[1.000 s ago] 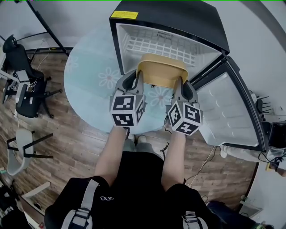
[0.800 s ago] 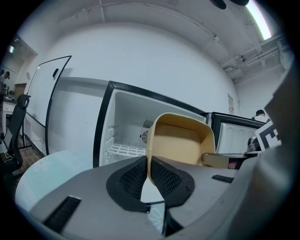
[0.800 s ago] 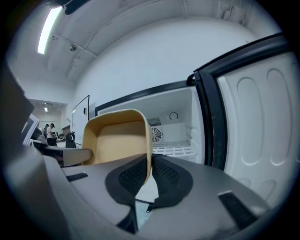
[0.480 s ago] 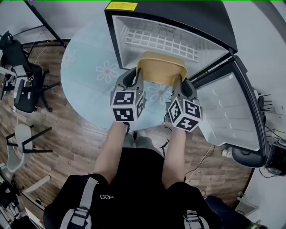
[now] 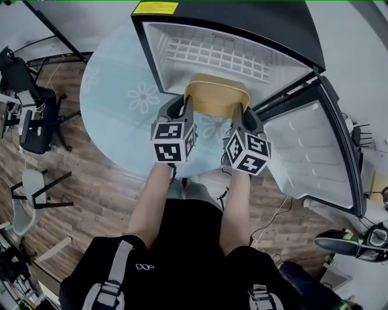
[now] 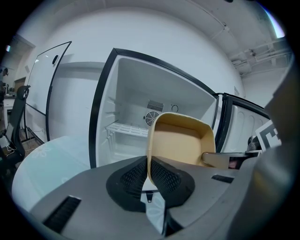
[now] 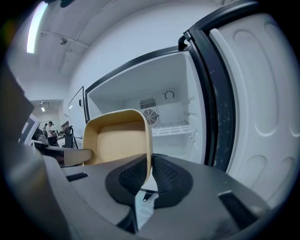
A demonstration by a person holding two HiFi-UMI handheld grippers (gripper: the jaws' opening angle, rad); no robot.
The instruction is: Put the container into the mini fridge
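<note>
Head view: container [image 5: 216, 95] sits at the fridge [image 5: 273, 27] mouth, not yet inside. Left gripper [image 6: 149, 169] jaws pinch its left wall; right gripper [image 7: 150, 172] jaws pinch its right wall. Step: insertion. Next, I'd say: push forward level, under the fridge's wire shelf [image 5: 224, 56], then release.

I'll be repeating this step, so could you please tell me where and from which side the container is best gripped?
Grip the container by its thin side walls, coming from the near end: the left gripper and right gripper each pinch one wall, one jaw inside, one outside. Its open top allows that, and the far end is free to enter the fridge.
</note>
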